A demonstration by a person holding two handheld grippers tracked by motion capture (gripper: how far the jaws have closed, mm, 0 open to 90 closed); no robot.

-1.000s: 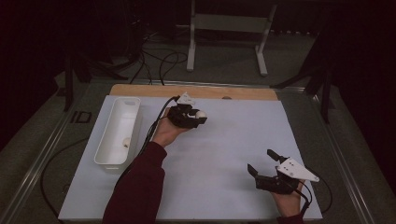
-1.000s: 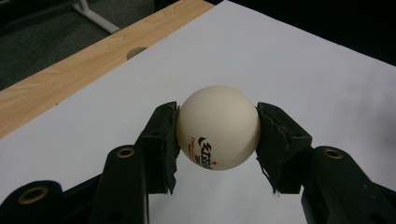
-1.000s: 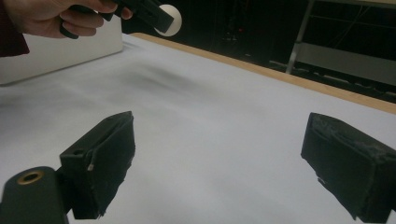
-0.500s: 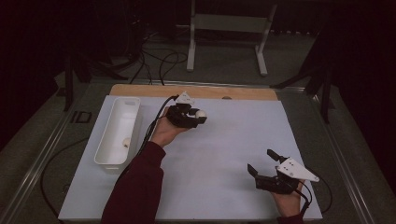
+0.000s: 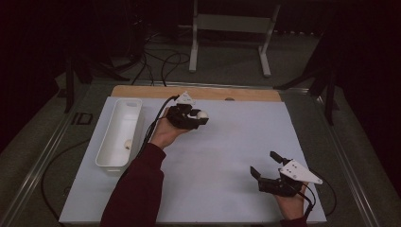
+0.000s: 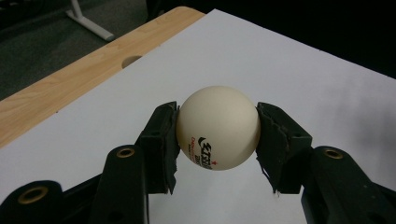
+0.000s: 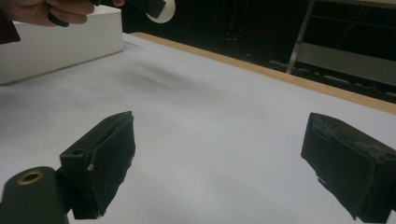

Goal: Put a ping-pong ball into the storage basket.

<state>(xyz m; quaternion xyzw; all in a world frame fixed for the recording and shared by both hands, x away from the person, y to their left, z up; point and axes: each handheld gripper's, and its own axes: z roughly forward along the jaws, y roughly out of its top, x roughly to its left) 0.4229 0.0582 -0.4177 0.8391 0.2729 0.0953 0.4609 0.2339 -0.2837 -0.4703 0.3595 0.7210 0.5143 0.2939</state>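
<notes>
My left gripper (image 5: 198,117) is shut on a white ping-pong ball (image 6: 218,127) with black and red print, held above the white sheet near the table's far side; the ball (image 5: 203,114) shows at the jaw tips in the high view. Both pads (image 6: 164,135) press its sides. My right gripper (image 5: 265,163) rests low at the near right of the sheet, its jaws wide apart with nothing between them (image 7: 219,161). In the right gripper view the left hand and ball (image 7: 163,10) appear at the top left.
A long white tray (image 5: 116,137) stands at the sheet's left edge with a small ball (image 5: 126,144) inside. A wooden strip (image 5: 246,94) with a hole runs along the far edge. Cables trail from the left gripper (image 5: 151,127). A metal stand (image 5: 227,28) is beyond the table.
The left hand with the ball has shifted very slightly; the right gripper has stayed still and open.
</notes>
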